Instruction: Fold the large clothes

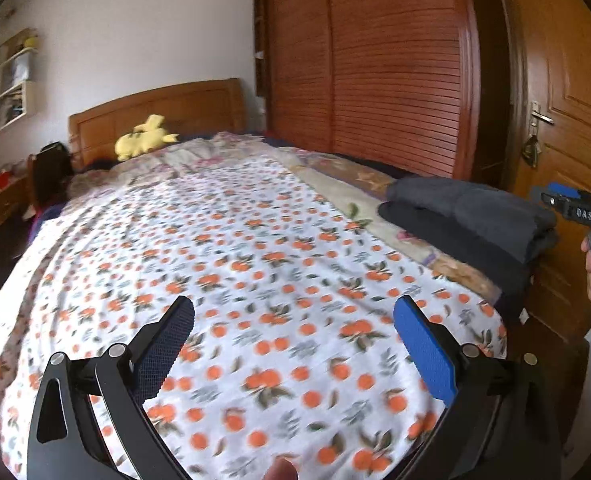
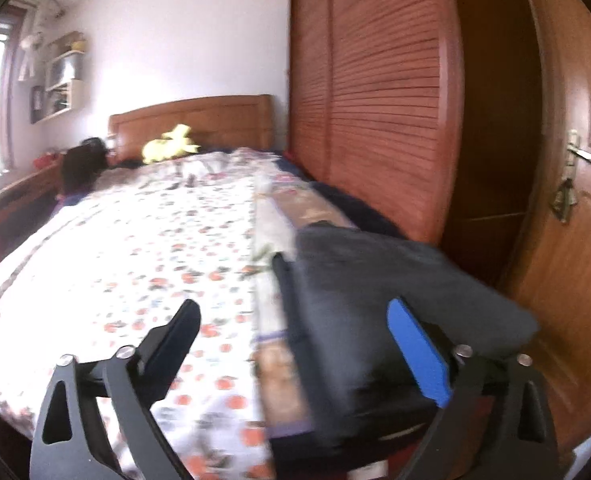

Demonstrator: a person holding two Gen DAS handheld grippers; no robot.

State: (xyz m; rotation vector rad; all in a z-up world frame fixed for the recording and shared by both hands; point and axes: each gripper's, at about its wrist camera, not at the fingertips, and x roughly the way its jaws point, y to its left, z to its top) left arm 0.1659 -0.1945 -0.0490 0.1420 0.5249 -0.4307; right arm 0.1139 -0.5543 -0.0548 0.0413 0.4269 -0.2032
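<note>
A folded stack of dark grey and black clothes (image 1: 467,216) lies on the right edge of the bed (image 1: 255,264), which is covered by a white sheet with orange fruit print. My left gripper (image 1: 295,320) hovers open over the near middle of the sheet, nothing between its fingers. In the right wrist view the same dark stack (image 2: 375,300) lies close ahead, and my right gripper (image 2: 295,320) stands open just in front of it, its blue pad (image 2: 419,356) against the stack's near right side, not pressing. The right gripper's body (image 1: 575,208) shows at the far right, held by a hand.
A yellow plush toy (image 1: 145,138) rests by the wooden headboard (image 1: 159,108). A slatted wooden wardrobe (image 1: 375,72) and a door with a handle (image 1: 539,116) stand right of the bed. Wall shelves (image 1: 11,80) hang at the left. A dark object (image 2: 83,160) sits beside the headboard.
</note>
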